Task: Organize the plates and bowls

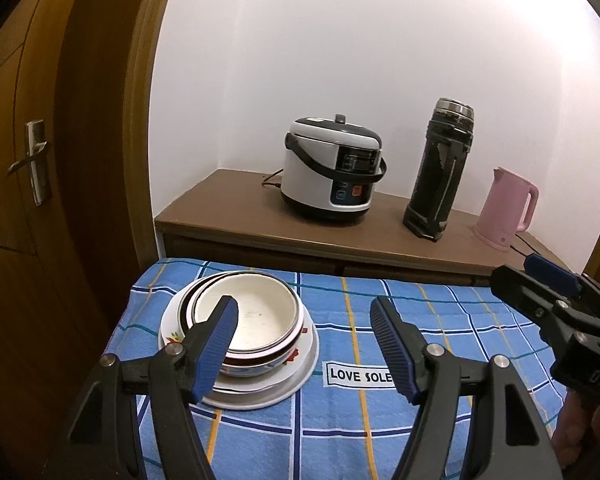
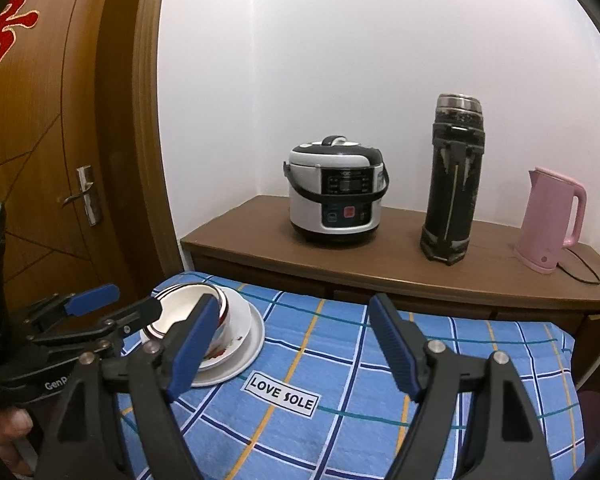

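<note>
A stack of nested bowls sits on white plates at the left of the blue checked tablecloth. My left gripper is open and empty, its left finger in front of the bowls. In the right wrist view the same stack of bowls on its plate is at the left. My right gripper is open and empty above the cloth, to the right of the stack. The left gripper shows there beside the bowls, and the right gripper shows at the right edge of the left wrist view.
A wooden sideboard behind the table carries a rice cooker, a tall black thermos and a pink kettle with a cord. A wooden door stands at the left. A "LOVE SOLE" label is on the cloth.
</note>
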The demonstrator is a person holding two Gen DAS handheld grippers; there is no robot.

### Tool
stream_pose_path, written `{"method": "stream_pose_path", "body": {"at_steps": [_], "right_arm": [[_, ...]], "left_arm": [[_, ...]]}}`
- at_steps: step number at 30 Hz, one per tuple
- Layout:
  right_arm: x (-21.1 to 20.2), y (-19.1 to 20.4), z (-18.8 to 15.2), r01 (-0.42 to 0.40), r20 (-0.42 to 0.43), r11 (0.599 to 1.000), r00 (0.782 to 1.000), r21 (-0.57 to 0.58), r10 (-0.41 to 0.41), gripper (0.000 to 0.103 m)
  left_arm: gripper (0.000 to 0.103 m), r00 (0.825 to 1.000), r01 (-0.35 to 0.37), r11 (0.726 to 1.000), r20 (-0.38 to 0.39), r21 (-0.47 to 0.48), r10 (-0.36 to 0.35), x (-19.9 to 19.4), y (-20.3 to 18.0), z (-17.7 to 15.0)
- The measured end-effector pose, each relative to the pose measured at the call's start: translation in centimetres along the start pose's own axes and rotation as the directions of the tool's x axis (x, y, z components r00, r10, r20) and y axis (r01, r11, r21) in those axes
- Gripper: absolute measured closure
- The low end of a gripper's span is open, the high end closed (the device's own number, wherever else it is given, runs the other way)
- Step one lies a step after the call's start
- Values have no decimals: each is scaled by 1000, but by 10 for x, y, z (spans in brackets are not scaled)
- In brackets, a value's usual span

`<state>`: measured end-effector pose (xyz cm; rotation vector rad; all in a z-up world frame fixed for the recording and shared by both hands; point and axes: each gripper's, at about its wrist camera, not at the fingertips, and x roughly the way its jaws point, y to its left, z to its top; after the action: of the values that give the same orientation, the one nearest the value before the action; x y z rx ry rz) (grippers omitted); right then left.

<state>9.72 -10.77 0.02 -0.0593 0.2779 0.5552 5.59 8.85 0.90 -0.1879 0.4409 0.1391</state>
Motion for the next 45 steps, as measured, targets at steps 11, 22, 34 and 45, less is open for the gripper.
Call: {"method": "stream_pose_path", "body": {"at_steps": [11, 22, 34, 45], "right_arm": [[-16, -11, -4, 10, 26, 1000, 1000, 20, -11, 21], [-29, -23, -8, 16, 45, 999, 999, 39, -18, 19], [-42, -28, -6, 22, 76, 999, 997, 34, -25, 19], [-54, -34, -3, 26, 102, 999, 994, 37, -30, 19]], "left_arm": [[25, 1000, -12, 999, 7, 48, 11, -10, -15, -2], [25, 1000, -16, 998, -10, 62, 17, -13, -24, -2], [25, 1000, 14, 997, 7, 73, -15, -22, -35, 0], [25, 999, 31, 996, 22, 81, -33, -29, -45, 5]]}}
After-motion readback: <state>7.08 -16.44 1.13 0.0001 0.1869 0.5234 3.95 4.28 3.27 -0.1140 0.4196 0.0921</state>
